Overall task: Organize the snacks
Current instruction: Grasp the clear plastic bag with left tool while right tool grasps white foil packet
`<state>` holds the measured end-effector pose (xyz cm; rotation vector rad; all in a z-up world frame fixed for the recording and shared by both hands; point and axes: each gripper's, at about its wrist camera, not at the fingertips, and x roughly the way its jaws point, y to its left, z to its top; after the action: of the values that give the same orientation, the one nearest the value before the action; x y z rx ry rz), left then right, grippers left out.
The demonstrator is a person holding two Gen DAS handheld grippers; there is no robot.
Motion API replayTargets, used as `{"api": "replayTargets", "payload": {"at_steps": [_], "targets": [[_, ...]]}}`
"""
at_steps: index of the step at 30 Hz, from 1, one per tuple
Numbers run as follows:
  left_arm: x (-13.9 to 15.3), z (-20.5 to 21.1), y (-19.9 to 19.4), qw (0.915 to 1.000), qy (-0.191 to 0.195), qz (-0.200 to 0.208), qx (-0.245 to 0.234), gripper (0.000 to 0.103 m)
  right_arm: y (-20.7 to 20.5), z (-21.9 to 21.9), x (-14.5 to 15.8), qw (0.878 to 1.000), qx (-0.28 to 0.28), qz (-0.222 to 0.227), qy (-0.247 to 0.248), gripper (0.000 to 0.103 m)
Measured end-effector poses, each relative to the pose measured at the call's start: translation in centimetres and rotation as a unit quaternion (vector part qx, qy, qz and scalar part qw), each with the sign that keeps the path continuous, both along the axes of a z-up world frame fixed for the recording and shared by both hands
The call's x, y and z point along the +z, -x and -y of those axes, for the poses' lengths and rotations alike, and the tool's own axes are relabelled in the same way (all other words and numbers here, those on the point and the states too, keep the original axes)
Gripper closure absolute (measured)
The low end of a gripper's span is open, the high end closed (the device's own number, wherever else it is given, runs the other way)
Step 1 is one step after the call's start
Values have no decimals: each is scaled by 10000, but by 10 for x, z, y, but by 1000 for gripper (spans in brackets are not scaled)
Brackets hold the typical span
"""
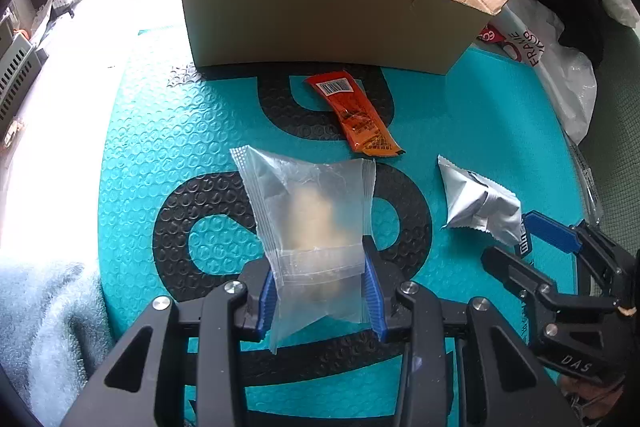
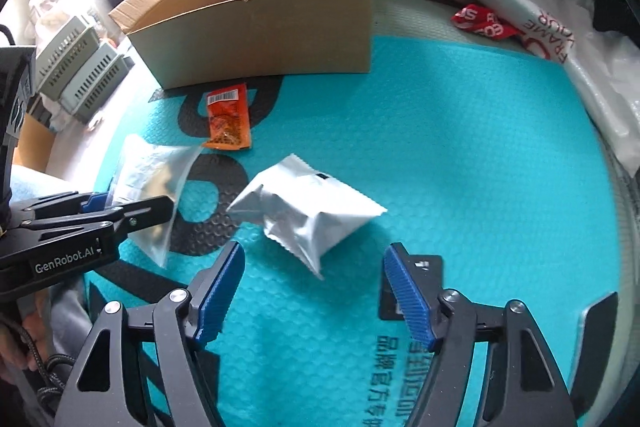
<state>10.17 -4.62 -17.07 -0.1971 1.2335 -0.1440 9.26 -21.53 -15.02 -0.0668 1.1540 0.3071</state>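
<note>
Ahead of the open, empty right hand-held gripper lies 1 silver packet; left hand-held gripper clamps the clear pouch.

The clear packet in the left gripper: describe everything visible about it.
The clear packet is a see-through plastic pouch with crimped side seams and a pale, blurred snack inside. The left gripper is shut on its lower part, blue pads pressing both side edges. It appears lifted off the teal mat, its top leaning toward the cardboard box. Only the pads touch it; the orange packet and silver packet lie apart on the mat.
</note>
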Motion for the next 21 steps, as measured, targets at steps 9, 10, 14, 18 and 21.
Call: {"api": "replayTargets", "payload": {"at_steps": [9,10,14,18,21], "targets": [[1,-26,10,9997,194,42,141,67,-12,-11,10,9979,555,212,262,30],[2,-30,10,9996,214,46,182,67,-15,-15,11,9973,630,252,298,29],[2,-44,10,9989,304,19,353,67,-26,-32,6,9934,1033,275,425,25],[2,-51,11,9987,311,27,405,67,-36,-44,-6,9900,1320,36,506,25],[3,-56,14,9987,306,39,404,67,-39,-52,-15,9861,1478,-84,755,27]]}}
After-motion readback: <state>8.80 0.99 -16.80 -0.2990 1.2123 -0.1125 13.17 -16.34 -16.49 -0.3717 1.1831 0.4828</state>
